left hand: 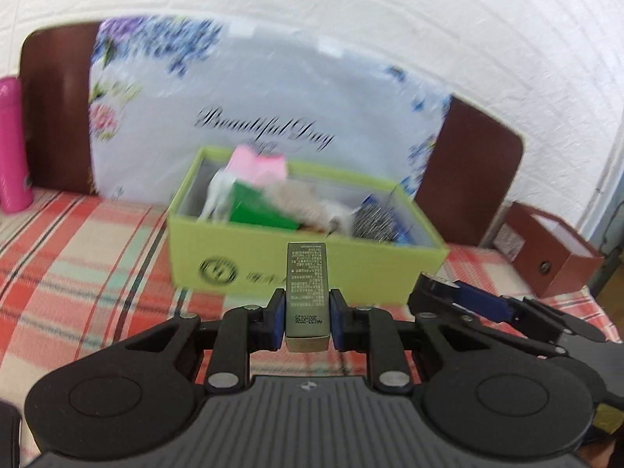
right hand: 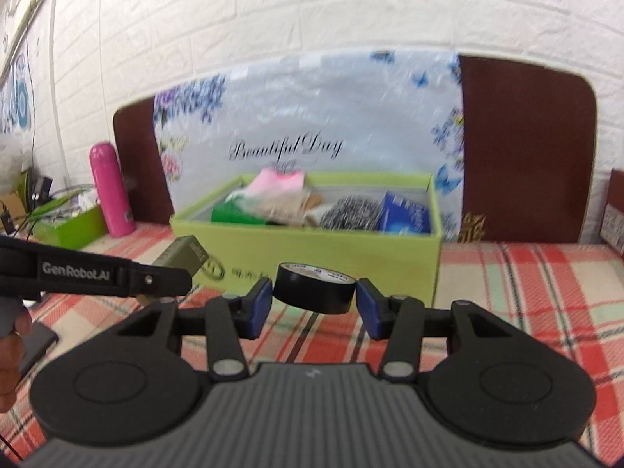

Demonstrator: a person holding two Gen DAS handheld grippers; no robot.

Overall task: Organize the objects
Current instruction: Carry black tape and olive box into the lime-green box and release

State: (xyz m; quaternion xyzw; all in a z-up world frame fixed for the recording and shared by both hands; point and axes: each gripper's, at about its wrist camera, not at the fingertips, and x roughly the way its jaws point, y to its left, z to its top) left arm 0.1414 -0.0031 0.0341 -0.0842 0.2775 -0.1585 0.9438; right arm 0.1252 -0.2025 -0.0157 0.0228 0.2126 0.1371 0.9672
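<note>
The lime-green cardboard box [right hand: 312, 251] sits open on the bed, its front wall facing both cameras, already part-filled – a pink folded item [right hand: 279, 181], a green packet [right hand: 234, 214], a steel-wool scourer [right hand: 351, 212] and a blue pack [right hand: 407, 216] lie inside, so it reads as the collecting bin for this tidy-up. Behind it a large plastic-wrapped floral bundle printed "Beautiful Day" [left hand: 265, 89] leans against the dark brown headboard [right hand: 526, 148], which backs onto a white brick-pattern wall [right hand: 312, 7]. The surface is a red, cream and green plaid blanket [left hand: 78, 257]; a pink flask [right hand: 111, 189] stands at its far left edge, and a brown box [left hand: 553, 249] sits off to the right. The right gripper [right hand: 314, 298] has its 2 blue pads pressed on either side of a roll of black tape [right hand: 314, 286], carried flat and clear of the blanket, just short of the box front – probably so it can drop in level. The left gripper [left hand: 307, 318] is narrowed around a small olive carton [left hand: 307, 292] with fine print, held lengthwise along the fingers and pointing at the box, which I judge suits sliding it end-first over the rim. Both items look bound for the box.
</note>
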